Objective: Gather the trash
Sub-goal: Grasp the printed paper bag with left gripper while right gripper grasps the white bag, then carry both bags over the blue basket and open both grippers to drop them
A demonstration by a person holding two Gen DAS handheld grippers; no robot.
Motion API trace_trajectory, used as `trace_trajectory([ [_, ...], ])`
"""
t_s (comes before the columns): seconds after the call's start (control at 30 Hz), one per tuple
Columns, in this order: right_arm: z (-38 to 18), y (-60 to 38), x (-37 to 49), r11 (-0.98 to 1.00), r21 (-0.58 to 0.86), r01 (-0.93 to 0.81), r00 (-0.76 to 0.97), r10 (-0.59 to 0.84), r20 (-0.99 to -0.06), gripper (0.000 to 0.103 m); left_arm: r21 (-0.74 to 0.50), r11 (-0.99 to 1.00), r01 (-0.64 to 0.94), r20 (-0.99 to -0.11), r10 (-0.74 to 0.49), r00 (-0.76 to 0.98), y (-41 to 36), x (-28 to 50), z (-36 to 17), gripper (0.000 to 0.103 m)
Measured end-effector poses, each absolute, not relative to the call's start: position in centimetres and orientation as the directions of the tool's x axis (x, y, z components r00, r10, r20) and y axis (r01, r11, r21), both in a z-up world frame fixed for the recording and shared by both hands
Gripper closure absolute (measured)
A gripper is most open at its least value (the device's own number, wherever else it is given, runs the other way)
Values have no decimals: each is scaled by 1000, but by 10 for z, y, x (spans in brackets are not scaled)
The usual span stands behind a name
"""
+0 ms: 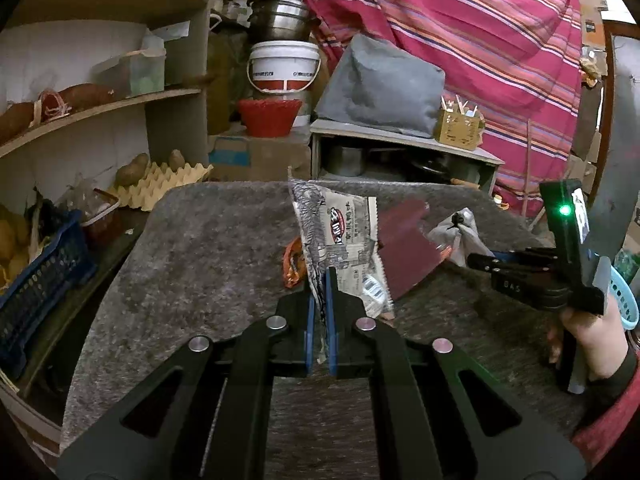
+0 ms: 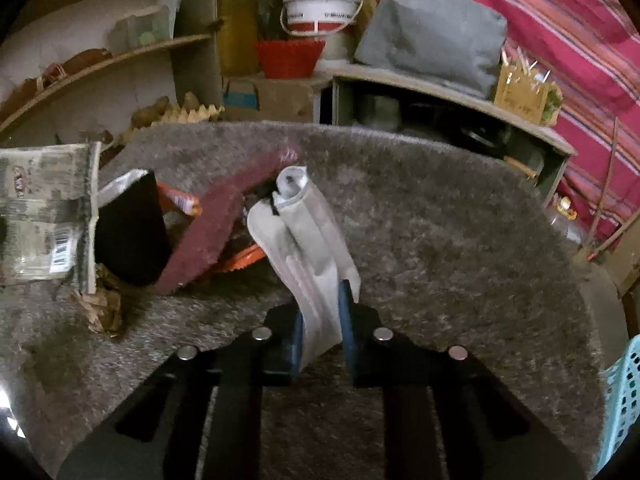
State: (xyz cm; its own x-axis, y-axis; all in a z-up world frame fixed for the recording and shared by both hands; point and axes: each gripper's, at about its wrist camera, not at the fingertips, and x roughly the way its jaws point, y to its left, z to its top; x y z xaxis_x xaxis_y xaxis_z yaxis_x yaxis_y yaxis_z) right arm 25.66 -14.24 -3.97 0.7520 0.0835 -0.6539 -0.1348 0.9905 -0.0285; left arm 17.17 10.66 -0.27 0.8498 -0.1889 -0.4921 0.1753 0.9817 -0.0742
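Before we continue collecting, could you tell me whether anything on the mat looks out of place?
Yes: an orange wrapper, a maroon packet and dry leaves lie loose on the grey mat, litter still to be picked up.

White bucket – grey cushion, egg tray nr shelves

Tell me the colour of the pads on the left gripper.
Blue pads, clearest in the left wrist view.

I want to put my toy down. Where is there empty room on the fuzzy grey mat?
The grey mat is bare right of the silver wrapper and left of the printed packet. The middle is crowded around the maroon wrapper.
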Motion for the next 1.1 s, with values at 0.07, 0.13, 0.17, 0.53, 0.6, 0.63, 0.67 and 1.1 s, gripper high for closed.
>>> trace_trajectory([
  [0.07, -35, -148, 251, 992, -29, -124, 761, 76, -644, 90, -80, 980, 182, -484, -198, 852, 103, 171, 0, 101],
  [0.13, -31, -157, 243, 993, -31, -112, 768, 67, -637, 90, -83, 978, 190, -477, -207, 854, 98, 169, 4, 101],
  [0.17, -30, -161, 239, 994, -33, -106, 772, 61, -633, 90, -85, 977, 196, -472, -213, 856, 95, 168, 6, 101],
  [0.53, -11, -220, 201, 1000, -14, -28, 799, 14, -601, 90, -72, 963, 259, -414, -265, 871, 52, 148, 28, 103],
  [0.6, -8, -229, 195, 1000, -11, -16, 803, 6, -596, 90, -80, 958, 275, -407, -283, 869, 42, 146, 31, 102],
  [0.63, -7, -235, 191, 1000, -8, -6, 804, 0, -594, 90, -80, 955, 284, -405, -292, 867, 34, 145, 31, 103],
  [0.67, -6, -241, 188, 1000, -5, 4, 805, -7, -593, 90, -77, 953, 292, -403, -298, 865, 28, 144, 32, 102],
  [1.1, 3, -324, 148, 990, 9, 141, 801, -108, -589, 90, -47, 914, 403, -424, -384, 820, -60, 147, 23, 102],
])
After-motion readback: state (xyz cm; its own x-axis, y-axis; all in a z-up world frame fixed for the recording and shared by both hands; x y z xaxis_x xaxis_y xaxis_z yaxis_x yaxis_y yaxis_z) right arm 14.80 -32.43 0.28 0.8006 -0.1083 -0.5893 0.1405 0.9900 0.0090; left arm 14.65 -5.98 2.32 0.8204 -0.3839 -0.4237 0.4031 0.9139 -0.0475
